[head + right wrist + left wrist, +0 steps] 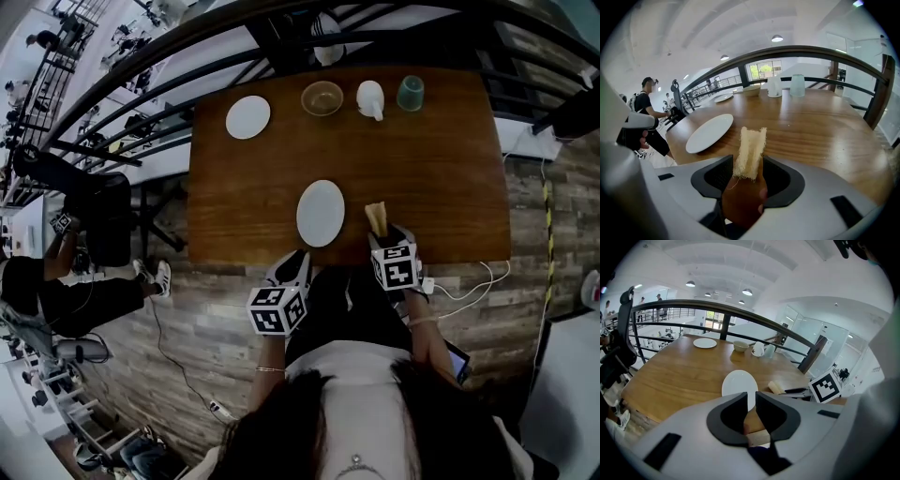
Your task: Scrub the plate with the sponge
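The sponge (750, 152) is a pale, fibrous loofah strip, rough at its ends. It lies on the wooden table (441, 187) with its near end between the fingers (780, 180) of the right gripper (747, 161). Those fingers are spread wide and do not squeeze it. Whether its edges brush the pads is hard to make out. In the head view the right gripper's marker cube covers the sponge's near end.

The oval white plate (321, 214) lies flat just ahead of the fingers (733, 413) of the left gripper (751, 395) and just left of the right gripper's. The left fingers are released, with only a narrow slit between them and nothing in it. They hide the plate's near rim in the left gripper view.

Well beyond both sets of fingers, along the table's far edge, stand a round white plate (247, 116), a bowl (322, 97), a white jug (371, 98) and a green cup (410, 92). A dark railing (141, 122) runs behind them.
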Tool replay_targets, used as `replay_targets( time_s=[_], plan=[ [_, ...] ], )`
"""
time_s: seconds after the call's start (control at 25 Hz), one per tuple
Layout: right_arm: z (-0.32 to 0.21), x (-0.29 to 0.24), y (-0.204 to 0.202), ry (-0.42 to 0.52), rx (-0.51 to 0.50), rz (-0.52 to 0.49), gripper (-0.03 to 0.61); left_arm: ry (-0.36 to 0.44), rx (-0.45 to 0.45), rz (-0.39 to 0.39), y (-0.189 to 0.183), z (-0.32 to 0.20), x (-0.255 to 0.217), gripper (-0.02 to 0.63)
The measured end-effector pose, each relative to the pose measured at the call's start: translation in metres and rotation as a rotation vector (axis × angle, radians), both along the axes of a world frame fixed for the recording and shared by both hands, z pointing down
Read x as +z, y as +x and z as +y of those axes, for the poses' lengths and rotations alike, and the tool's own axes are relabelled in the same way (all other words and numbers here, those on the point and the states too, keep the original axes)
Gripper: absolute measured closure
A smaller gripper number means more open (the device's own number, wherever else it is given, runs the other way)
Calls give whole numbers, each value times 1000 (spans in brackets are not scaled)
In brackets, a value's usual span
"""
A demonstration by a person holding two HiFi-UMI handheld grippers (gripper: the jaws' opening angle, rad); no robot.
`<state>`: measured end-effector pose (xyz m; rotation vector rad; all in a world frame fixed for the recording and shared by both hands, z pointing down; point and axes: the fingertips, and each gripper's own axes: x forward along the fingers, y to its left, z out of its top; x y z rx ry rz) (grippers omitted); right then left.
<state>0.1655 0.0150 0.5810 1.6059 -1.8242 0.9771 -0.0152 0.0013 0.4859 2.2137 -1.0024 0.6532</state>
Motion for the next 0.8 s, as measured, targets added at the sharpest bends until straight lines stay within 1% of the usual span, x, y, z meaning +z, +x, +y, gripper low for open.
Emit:
replay_targets(
  time_s=[0.24, 0.28, 0.36, 0.52, 0.68, 0.8],
  plan=[
    [-1, 5, -1, -12, 33, 13, 377, -58, 21, 1, -2, -3, 15, 560],
    [0, 6, 0, -14, 43, 12, 386, -70, 23, 3, -3, -3, 18, 558],
    [1, 8, 1, -16, 67, 12, 424, -94, 25, 8, -4, -4, 24, 554],
    [1, 8, 3, -6, 99, 8, 454, -147, 34, 18, -4, -5, 40, 544],
    [-1, 8, 4, 5, 99, 12, 469, -196, 36, 29, -2, -9, 56, 532],
    [-1, 8, 4, 5, 101, 9, 472, -214, 34, 37, 0, -13, 63, 528]
  ],
)
